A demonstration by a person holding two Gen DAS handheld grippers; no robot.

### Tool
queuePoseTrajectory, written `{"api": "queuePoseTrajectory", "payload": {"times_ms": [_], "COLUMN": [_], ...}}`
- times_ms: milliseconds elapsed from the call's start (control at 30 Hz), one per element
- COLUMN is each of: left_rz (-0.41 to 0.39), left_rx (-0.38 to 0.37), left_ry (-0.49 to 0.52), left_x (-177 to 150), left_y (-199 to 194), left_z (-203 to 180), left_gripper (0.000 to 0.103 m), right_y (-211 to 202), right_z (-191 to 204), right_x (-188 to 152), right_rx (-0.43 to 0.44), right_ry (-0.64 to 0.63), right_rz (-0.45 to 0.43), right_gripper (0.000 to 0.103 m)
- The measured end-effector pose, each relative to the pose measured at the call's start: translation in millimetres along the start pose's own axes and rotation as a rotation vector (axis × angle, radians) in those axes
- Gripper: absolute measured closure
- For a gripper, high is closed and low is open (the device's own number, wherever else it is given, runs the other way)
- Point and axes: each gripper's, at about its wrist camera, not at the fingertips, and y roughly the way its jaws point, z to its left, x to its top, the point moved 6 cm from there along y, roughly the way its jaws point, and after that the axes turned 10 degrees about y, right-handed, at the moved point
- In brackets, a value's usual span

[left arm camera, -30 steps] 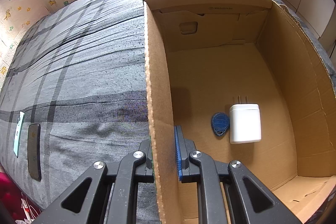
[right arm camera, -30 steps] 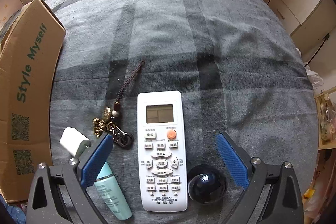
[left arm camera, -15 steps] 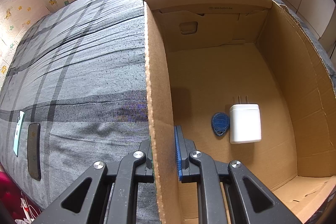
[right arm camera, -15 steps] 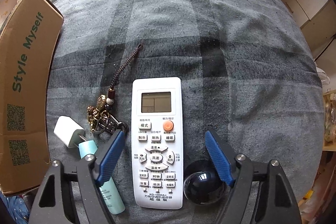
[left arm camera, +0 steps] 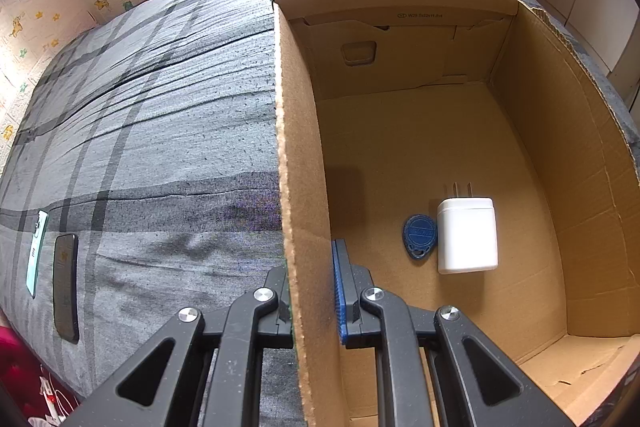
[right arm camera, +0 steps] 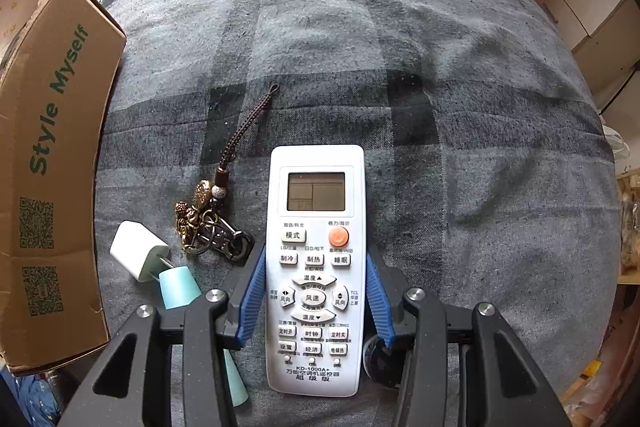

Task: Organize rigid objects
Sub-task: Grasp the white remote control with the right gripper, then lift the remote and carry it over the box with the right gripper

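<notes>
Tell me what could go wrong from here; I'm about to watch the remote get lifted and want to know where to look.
The right tongs grip the remote only at its lower half, so the long screen end may tip down when raised. The keychain and dark ball lie close by and could be nudged. The left tongs pinch one box wall; a tug might bend it.
</notes>
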Motion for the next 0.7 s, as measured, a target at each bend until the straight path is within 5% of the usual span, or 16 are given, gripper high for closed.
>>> {"api": "queuePoseTrajectory", "payload": {"times_ms": [700], "left_rz": [0.001], "left_rx": [-0.002], "left_ry": [-0.003], "left_x": [0.1], "left_y": [-0.4], "left_z": [-0.6], "left_gripper": [0.089], "right_y": [-64.6], "right_z": [22.0], "right_x": [13.2], "right_rx": [0.007], "right_ry": [-0.037], "right_rz": [-0.091], "right_gripper": [0.054]}}
